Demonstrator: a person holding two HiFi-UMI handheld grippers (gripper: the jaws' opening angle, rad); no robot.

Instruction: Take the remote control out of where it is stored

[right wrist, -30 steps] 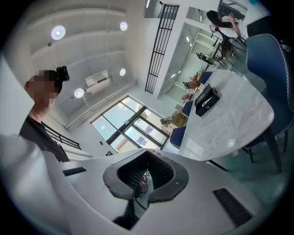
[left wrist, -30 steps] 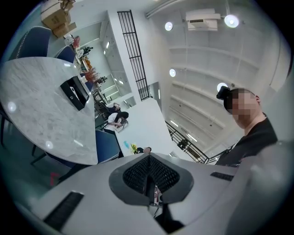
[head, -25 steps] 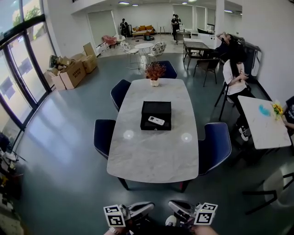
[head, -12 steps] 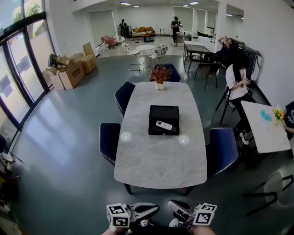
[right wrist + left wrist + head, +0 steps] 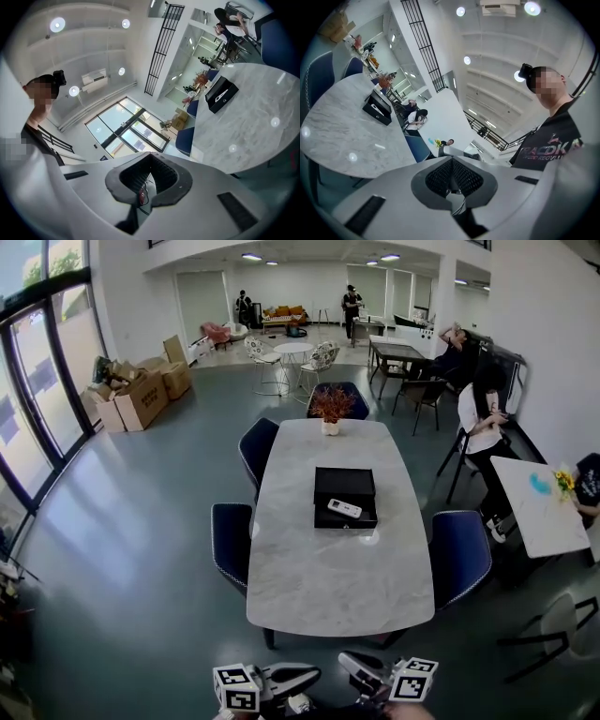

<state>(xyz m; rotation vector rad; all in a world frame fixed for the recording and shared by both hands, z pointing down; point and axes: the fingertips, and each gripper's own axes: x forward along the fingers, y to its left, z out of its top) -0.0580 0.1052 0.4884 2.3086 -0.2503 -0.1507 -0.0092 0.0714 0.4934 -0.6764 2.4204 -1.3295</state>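
Left tool point(image 5: 312, 674): at the bottom edge of the head view, jaws pressed together with nothing between them, level, tips toward 1 o'clock. Confirmed in the left gripper view, where the ribbed pads point(image 5: 440, 176) meet in a closed V.

Right tool point(image 5: 347, 661): just beside the left one at 3 o'clock, jaws likewise together and empty, tips toward 11 o'clock. Apart from its neighbour, though only by a narrow gap.

At 12 o'clock from both tools, past a strip of grey floor point(image 5: 141, 549): near end of the marble counter point(image 5: 337, 577). Neither tool over it or touching it.

Farther along at 12 o'clock, about mid-counter: open black box point(image 5: 344, 482). Inside, in the half nearer the tools: white remote control point(image 5: 344, 509), lying flat, long axis roughly 10 to 4 o'clock. Well apart from both tools, with most of the bare counter between. Box also visible in the left gripper view point(image 5: 377, 108) at 10 o'clock and in the right gripper view point(image 5: 221, 93) at 2 o'clock.

Beyond the box, at the counter's far end: potted plant point(image 5: 331, 407). Around the counter: blue chairs at 9 o'clock point(image 5: 231, 542) and 3 o'clock point(image 5: 461, 554). Farther out at 2 o'clock: seated person point(image 5: 483, 413). At 10 o'clock: cardboard boxes point(image 5: 141, 395) by the windows.
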